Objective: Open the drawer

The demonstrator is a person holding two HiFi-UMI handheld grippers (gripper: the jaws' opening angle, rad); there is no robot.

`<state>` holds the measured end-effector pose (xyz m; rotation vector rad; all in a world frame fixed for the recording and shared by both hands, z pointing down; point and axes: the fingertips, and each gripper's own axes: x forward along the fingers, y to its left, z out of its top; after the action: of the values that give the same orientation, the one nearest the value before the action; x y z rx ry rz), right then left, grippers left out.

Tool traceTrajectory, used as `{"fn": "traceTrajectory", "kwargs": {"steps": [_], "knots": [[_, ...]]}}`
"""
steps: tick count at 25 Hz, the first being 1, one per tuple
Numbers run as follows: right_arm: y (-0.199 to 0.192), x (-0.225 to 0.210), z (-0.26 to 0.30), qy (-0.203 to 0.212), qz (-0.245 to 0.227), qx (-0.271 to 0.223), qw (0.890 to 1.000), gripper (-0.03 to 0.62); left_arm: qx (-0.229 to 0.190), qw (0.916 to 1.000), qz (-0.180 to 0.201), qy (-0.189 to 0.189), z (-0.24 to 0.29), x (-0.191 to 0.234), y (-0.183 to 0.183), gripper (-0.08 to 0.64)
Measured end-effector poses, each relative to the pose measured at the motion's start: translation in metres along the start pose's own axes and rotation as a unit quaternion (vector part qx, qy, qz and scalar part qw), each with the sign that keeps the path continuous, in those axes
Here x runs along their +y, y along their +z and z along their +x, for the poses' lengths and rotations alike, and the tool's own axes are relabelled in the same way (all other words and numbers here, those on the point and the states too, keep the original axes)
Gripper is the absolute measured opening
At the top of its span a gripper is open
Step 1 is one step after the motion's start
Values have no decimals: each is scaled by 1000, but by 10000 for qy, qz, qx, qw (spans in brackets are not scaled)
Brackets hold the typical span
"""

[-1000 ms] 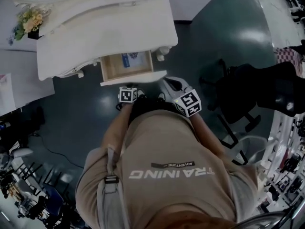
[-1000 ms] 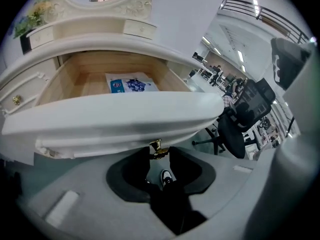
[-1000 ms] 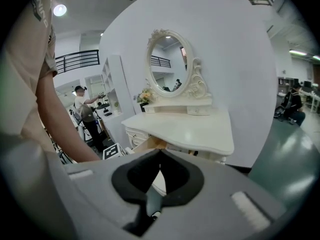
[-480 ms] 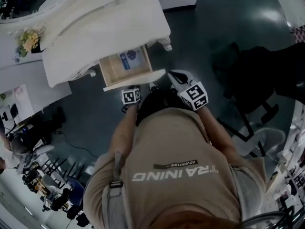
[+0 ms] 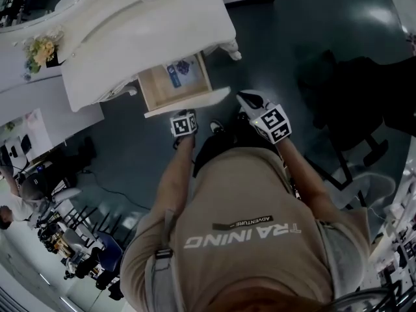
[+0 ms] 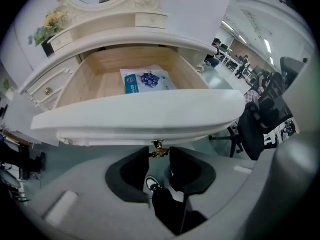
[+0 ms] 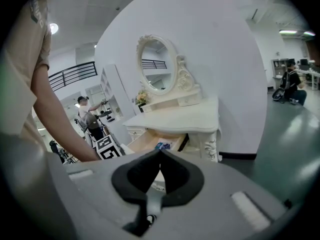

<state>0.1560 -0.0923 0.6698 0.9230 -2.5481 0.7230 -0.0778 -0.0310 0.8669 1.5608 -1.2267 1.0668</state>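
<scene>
The white dressing table point(image 5: 149, 25) has its wooden drawer point(image 5: 170, 83) pulled out, with a blue and white packet point(image 6: 146, 80) lying inside. In the left gripper view the drawer's white front point(image 6: 135, 116) fills the middle and its small brass handle point(image 6: 159, 149) sits between the jaw tips. My left gripper point(image 6: 160, 151) is closed on that handle; in the head view the left gripper point(image 5: 186, 114) sits right at the drawer front. My right gripper point(image 5: 250, 101) hangs to the right of the drawer. The right gripper point(image 7: 160, 151) is shut, with nothing between its pads.
A flower pot point(image 5: 40, 49) stands on the table's left end and an oval mirror point(image 7: 157, 65) rises behind it. A dark office chair point(image 5: 354, 103) stands to the right on the grey-green floor. Desks, chairs and other people point(image 7: 89, 119) are at the left.
The head view has tilted and shifted. The drawer stays pulled out the same amount, with the left gripper still at its front and the right gripper beside it.
</scene>
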Motion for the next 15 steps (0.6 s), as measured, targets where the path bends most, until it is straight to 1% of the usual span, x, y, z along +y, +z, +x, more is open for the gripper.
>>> {"fn": "traceTrajectory", "kwargs": {"steps": [4,7,8,9,10,13,14,15], "knots": [[-2,17,3,81,-161,182,9997,3,-330,9993,-153,81,-4,4,-4,132],[-1,39,9,107,-191,282,9994,3,-518,9981,-324,-17,-15,10,-12,132],[-1,48,12,109,-222,332,9991,3,-527,9979,-367,-102,-20,12,-16,110],[0,55,16,111,-287,382,9988,3,-550,9975,-390,-201,-23,12,-19,58],[3,62,20,117,-374,408,9984,3,-612,9969,-384,-295,-27,12,-21,54],[14,93,27,86,-508,359,9980,3,-875,9944,-180,-573,-46,15,-31,46],[17,106,27,66,-499,313,9982,3,-927,9934,-47,-670,-55,16,-40,46],[18,120,26,40,-482,262,9985,3,-974,9923,110,-757,-65,18,-49,30]]}}
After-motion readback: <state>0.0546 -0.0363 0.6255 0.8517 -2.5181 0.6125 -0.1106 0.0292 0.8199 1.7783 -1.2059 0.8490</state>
